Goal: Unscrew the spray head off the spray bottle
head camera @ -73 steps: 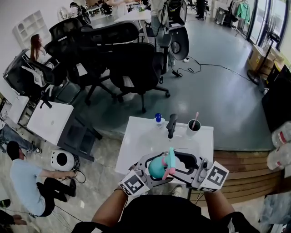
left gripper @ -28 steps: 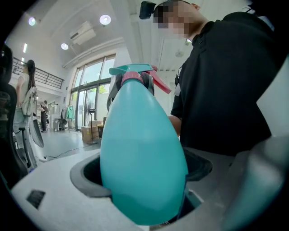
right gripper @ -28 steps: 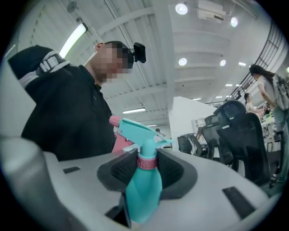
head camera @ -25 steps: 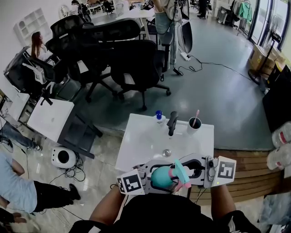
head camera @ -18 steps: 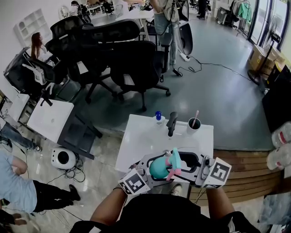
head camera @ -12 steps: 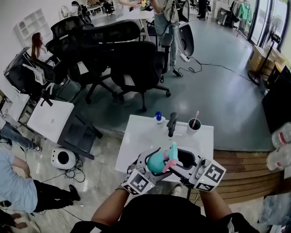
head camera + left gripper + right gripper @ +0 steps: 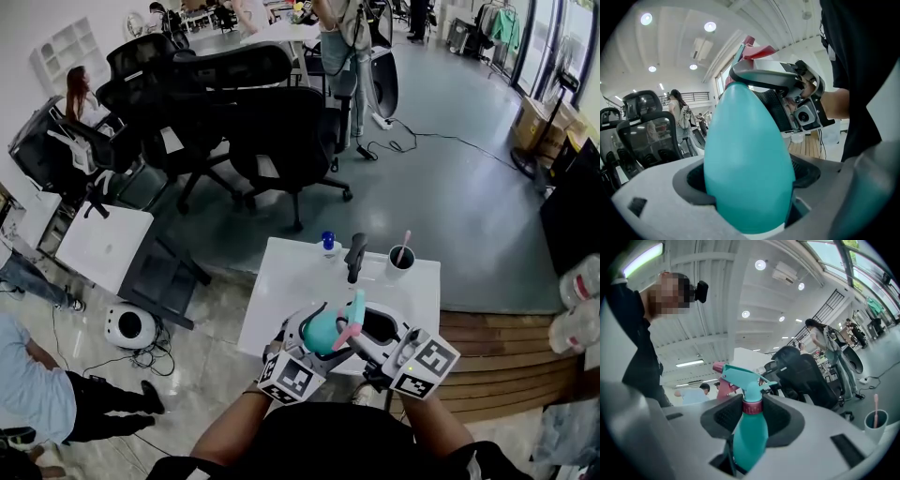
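We hold spray bottle (image 7: 747, 154) mid-air over near edge of table (image 7: 286, 281). Left gripper (image 7: 747, 187) clamps teal body. Right gripper (image 7: 752, 408) jaws, just closing, pinch spray head (image 7: 745, 378) at pink collar (image 7: 752, 407). We hold body fixed, twist collar only, short turns, regrip.

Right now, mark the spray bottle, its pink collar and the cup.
spray bottle (image 7: 747, 164), left gripper view, teal body's middle.
pink collar (image 7: 752, 407), right gripper view, its front face.
cup (image 7: 398, 273), head view, outer wall.
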